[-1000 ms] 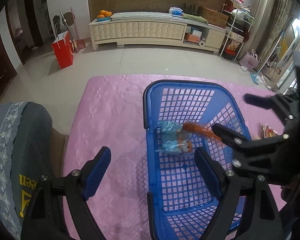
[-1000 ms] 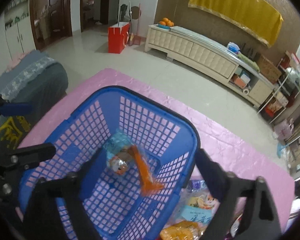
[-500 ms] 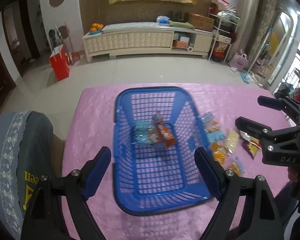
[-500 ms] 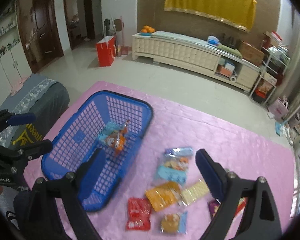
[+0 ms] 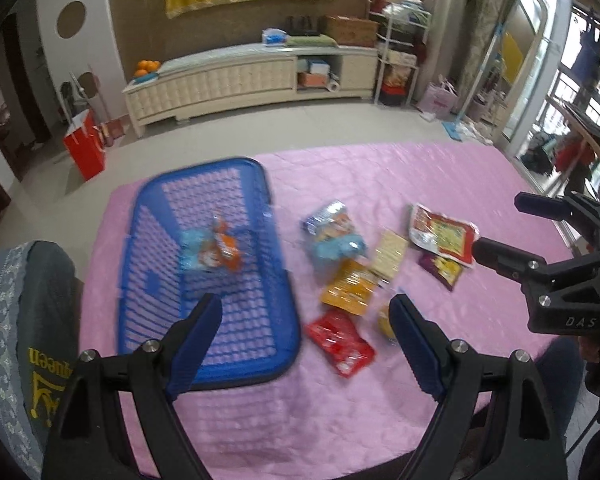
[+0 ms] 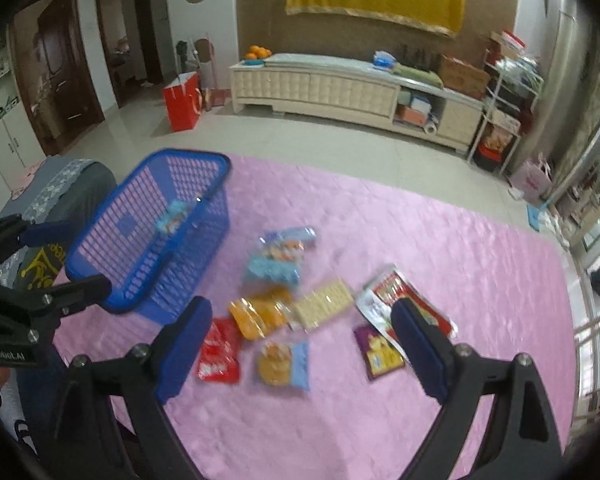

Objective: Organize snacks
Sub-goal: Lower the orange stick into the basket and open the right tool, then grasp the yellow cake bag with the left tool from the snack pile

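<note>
A blue plastic basket (image 5: 140, 240) stands on the pink table's left; it shows in the right wrist view (image 6: 112, 240) too. It holds a light blue packet (image 5: 196, 252) and an orange packet (image 5: 228, 242). Several snack packets lie to its right: a blue one (image 5: 332, 228), an orange one (image 5: 350, 288), a red one (image 5: 340, 340), a cracker pack (image 5: 390, 252) and a red-white pack (image 5: 440, 234). My left gripper (image 5: 306, 322) is open and empty above the table's near edge. My right gripper (image 6: 302, 336) is open and empty above the loose packets.
A grey cushioned chair (image 5: 24, 320) stands at the table's left. The pink tablecloth (image 5: 380, 176) covers the table. Beyond it are a tiled floor, a red bag (image 5: 84, 152) and a long white cabinet (image 5: 252, 76).
Both grippers have pulled back and up from the basket and swung right. The loose packets have come into view. The orange packet now lies in the basket.
</note>
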`<state>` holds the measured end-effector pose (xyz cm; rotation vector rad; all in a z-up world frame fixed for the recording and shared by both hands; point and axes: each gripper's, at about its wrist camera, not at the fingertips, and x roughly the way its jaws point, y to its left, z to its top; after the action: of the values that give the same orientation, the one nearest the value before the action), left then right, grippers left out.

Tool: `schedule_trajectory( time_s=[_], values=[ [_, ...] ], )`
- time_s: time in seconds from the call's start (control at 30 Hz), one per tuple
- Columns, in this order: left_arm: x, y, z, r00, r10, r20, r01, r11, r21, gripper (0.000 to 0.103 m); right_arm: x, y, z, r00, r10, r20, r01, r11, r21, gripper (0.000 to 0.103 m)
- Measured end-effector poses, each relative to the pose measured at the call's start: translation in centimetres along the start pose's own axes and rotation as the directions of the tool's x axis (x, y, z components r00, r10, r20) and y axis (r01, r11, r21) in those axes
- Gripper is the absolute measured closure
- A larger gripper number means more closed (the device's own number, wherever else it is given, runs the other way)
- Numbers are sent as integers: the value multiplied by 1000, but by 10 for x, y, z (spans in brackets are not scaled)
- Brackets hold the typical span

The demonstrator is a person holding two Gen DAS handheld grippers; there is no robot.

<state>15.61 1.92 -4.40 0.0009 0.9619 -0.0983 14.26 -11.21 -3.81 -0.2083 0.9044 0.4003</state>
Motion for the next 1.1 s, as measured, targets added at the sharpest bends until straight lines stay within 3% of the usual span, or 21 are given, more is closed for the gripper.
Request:
schedule_trajectory(
  time_s=[0.47,0.63,1.1],
  values=[
    [77,-81,-21,992,-40,-117,38,999,-21,19,37,-74,-57,995,29,-91,-19,993,113,10],
    [112,-91,-28,979,-86,-185,71,994,-83,19,52,-87,-69,993,45,-107,-32,992,123,9],
    [203,-101,-34,950,-47,-308,8,992,-125,19,101,-127,-91,983,88,-160,-55,978,202,9]
  ],
)
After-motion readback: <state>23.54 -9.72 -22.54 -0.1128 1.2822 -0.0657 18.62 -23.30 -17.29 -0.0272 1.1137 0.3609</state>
